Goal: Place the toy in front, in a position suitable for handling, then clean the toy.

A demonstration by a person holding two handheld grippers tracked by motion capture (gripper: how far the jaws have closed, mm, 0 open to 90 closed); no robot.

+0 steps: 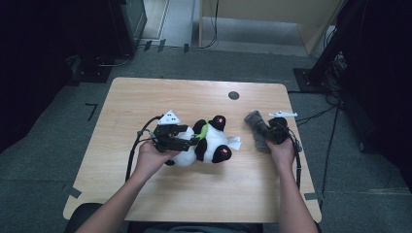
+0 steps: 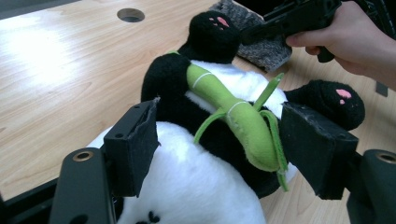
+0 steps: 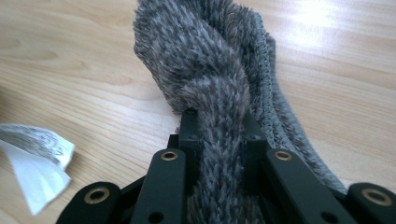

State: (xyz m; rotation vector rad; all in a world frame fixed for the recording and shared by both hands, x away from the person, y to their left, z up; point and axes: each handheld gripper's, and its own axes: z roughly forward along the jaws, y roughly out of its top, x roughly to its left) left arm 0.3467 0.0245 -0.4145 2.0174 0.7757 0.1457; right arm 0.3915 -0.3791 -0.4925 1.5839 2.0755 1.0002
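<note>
A black and white plush panda (image 1: 210, 145) lies on its back in the middle of the wooden table (image 1: 194, 194), with a green plush bamboo stalk (image 2: 233, 116) across its chest. My left gripper (image 1: 187, 136) stands open, its jaws on either side of the panda's body (image 2: 205, 186) and the stalk. The pads do not press on it. To the right, my right gripper (image 1: 273, 132) is shut on a grey furry cloth (image 3: 205, 60), whose fold is pinched between the jaws. The cloth (image 1: 256, 126) lies bunched on the table beside the panda's feet.
A white label (image 3: 32, 158) sticks out from the panda toward the cloth. A round cable hole (image 1: 233, 95) sits in the table's far side. Cables and dark stands surround the table on the floor.
</note>
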